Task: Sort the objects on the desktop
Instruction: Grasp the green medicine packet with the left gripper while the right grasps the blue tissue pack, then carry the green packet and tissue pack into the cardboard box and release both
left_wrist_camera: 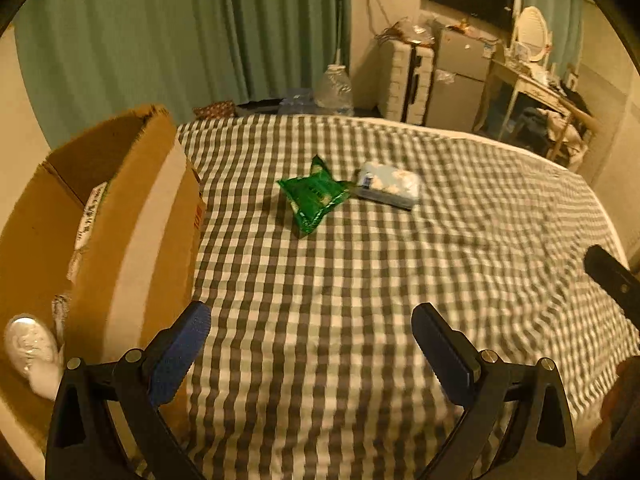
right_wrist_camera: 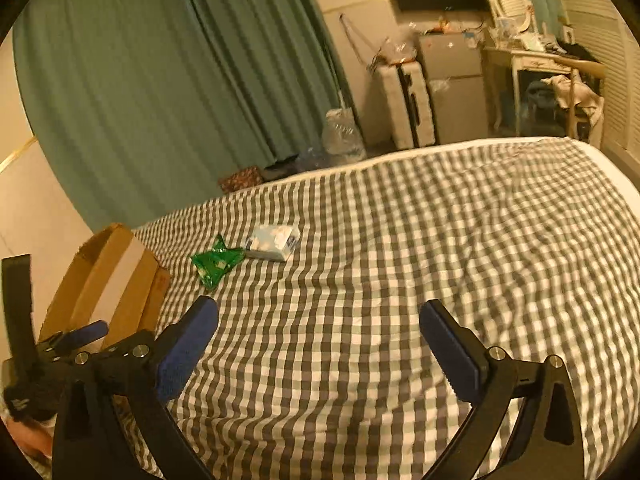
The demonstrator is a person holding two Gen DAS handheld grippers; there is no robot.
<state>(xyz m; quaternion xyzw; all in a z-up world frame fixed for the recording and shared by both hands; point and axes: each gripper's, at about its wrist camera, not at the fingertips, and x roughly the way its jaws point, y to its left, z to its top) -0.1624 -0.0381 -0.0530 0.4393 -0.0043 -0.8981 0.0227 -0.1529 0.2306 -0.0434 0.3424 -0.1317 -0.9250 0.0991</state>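
Note:
A crumpled green snack packet (left_wrist_camera: 314,196) (right_wrist_camera: 216,262) lies on the checked bed cover (left_wrist_camera: 360,280) (right_wrist_camera: 380,280). Touching its right side lies a pale blue tissue pack (left_wrist_camera: 388,186) (right_wrist_camera: 274,242). An open cardboard box (left_wrist_camera: 108,216) (right_wrist_camera: 110,280) stands at the bed's left edge. My left gripper (left_wrist_camera: 311,314) hovers open over the cover, beside the box and short of the packet, with nothing between its fingers. My right gripper (right_wrist_camera: 319,308) is open too, empty, further back and to the right. The left gripper (right_wrist_camera: 80,334) also shows at the right wrist view's left edge.
A white wrapped object (left_wrist_camera: 30,346) lies inside the box at lower left. Beyond the bed hang green curtains (left_wrist_camera: 180,40), with a clear plastic bag (left_wrist_camera: 334,88), a white suitcase (left_wrist_camera: 406,80), a small grey fridge (left_wrist_camera: 460,76) and a cluttered dressing table (left_wrist_camera: 532,80) behind.

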